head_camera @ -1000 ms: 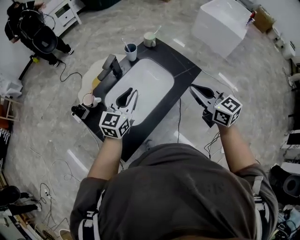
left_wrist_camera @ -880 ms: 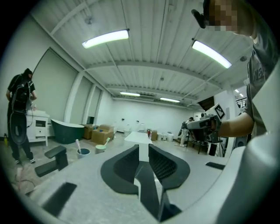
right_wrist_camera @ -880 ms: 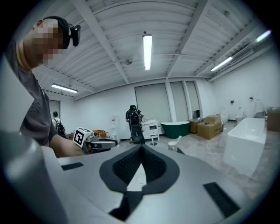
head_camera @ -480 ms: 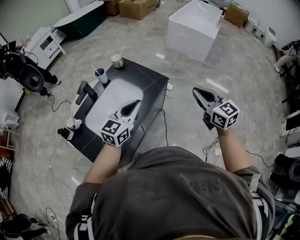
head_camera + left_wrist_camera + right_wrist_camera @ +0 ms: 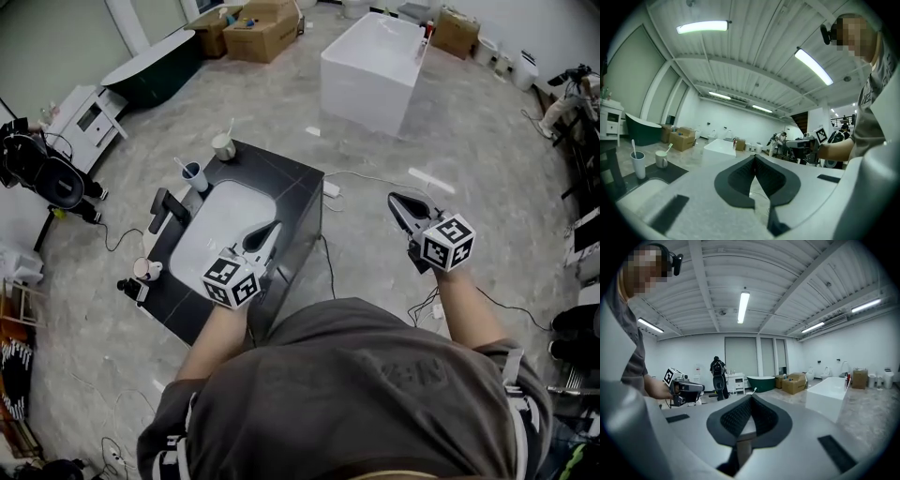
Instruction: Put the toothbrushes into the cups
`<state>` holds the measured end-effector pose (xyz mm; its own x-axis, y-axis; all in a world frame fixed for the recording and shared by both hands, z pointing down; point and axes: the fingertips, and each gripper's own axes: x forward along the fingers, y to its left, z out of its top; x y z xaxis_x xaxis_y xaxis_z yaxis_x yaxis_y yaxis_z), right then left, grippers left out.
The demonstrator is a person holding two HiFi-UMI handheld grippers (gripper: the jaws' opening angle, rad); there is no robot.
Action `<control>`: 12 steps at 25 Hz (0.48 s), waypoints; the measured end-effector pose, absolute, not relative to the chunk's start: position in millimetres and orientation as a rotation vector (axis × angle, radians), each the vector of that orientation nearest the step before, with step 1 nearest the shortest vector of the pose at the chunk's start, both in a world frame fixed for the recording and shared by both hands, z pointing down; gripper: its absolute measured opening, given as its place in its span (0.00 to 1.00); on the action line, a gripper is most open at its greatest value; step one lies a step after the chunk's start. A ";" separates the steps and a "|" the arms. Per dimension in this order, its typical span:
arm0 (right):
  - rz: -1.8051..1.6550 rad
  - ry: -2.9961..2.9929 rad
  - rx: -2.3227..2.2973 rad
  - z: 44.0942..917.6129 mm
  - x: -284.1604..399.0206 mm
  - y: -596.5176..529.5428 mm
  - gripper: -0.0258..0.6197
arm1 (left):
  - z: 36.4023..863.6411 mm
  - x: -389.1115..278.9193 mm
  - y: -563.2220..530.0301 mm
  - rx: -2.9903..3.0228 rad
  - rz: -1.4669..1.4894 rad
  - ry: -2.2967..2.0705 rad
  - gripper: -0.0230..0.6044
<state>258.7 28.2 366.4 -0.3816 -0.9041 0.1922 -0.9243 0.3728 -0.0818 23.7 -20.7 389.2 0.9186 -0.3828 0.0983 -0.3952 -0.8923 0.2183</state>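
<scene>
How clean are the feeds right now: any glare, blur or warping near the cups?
Head view: sharp, evenly lit, strip-light glare on the glossy grey floor, edges bowed. Left gripper view: strong fisheye, dark corners, bright ceiling strip lights; the blue cup and white mug look small but unblurred. Right gripper view: same warping, no cups seen.

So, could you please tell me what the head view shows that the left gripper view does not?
Only the head view shows the marker cube on the left gripper and the small cup at the counter's near left corner. Only the left gripper view shows the ceiling lights and the inner faces of that gripper's shut jaws. Both show the blue cup and the white cup, each holding a toothbrush, and the white bathtub.
</scene>
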 end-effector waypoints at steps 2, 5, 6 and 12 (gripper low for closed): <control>0.272 -2.502 1.676 368.5 257.5 30.6 0.03 | 392.6 21.0 -19.1 2.831 0.073 -0.591 0.05; 0.281 -2.496 1.679 371.2 255.9 31.0 0.03 | 396.8 18.7 -19.4 2.826 0.079 -0.597 0.05; 0.284 -2.495 1.681 372.0 255.4 30.2 0.03 | 397.3 18.4 -20.1 2.829 0.082 -0.598 0.05; 0.293 -2.502 1.665 371.2 249.4 29.1 0.03 | 393.2 16.4 -17.9 2.840 0.094 -0.601 0.05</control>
<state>249.4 29.1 371.2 -0.3866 -0.8985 0.2077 -0.9222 0.3754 -0.0926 16.4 -17.9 393.2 0.9135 -0.3914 0.1108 -0.4065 -0.8876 0.2166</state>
